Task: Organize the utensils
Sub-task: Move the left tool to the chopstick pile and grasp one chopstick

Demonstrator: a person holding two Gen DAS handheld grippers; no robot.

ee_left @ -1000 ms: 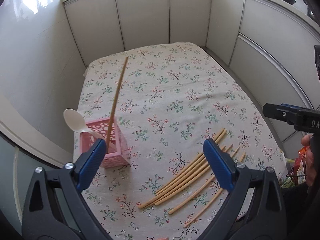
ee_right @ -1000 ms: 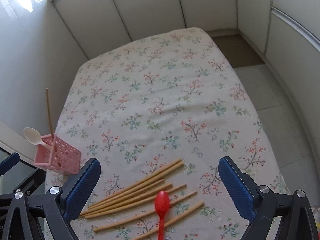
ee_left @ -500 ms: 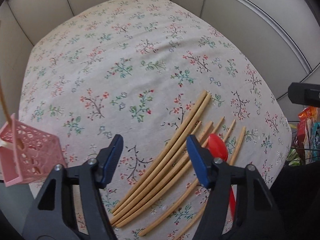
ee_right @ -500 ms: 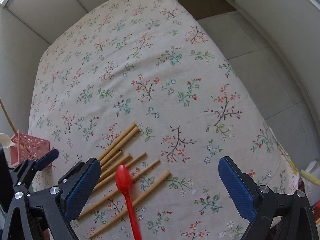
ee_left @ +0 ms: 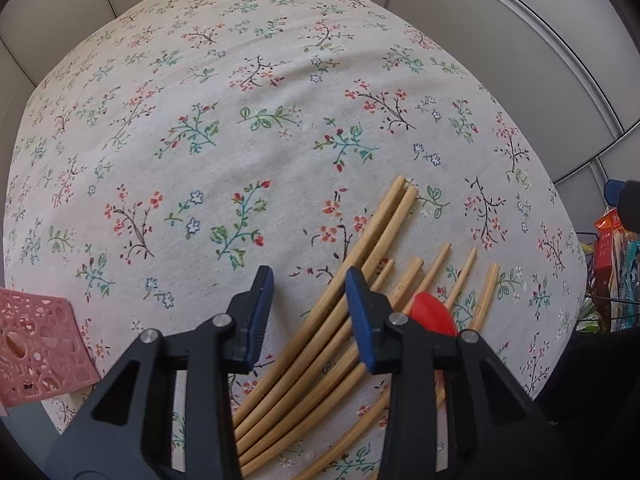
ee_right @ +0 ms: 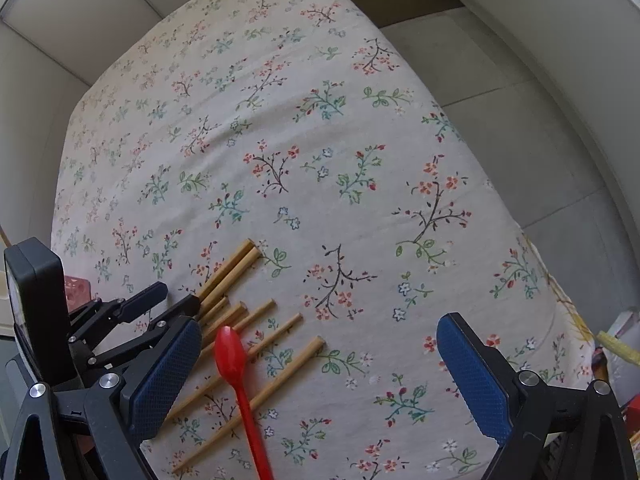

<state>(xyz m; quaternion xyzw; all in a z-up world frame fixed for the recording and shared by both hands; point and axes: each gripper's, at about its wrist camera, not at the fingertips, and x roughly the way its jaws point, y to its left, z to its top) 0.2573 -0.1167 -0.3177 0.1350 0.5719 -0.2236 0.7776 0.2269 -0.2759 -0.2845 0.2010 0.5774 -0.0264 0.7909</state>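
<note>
The left gripper (ee_left: 308, 300) hangs over the chopsticks (ee_left: 344, 276), jaws closing with sticks between them, not yet pinched. The right gripper (ee_right: 318, 364) gapes open near the red spoon (ee_right: 236, 372).

The left gripper (ee_left: 308, 312) is dropping toward the bundle of wooden chopsticks (ee_left: 340, 328), which is filling far more of its view than 1 second ago. Its jaws are closing, and the leftmost chopsticks of the bundle are now lying between its blue pads (ee_left: 362, 320). The pink basket (ee_left: 36, 352) is sliding to the left edge of that view. The right gripper (ee_right: 320, 376) is also lowering and tipping down toward the chopsticks; the red spoon (ee_right: 236, 368) is now sitting just right of its left pad. The left gripper is now appearing in the right wrist view, at the chopsticks' left side.
</note>
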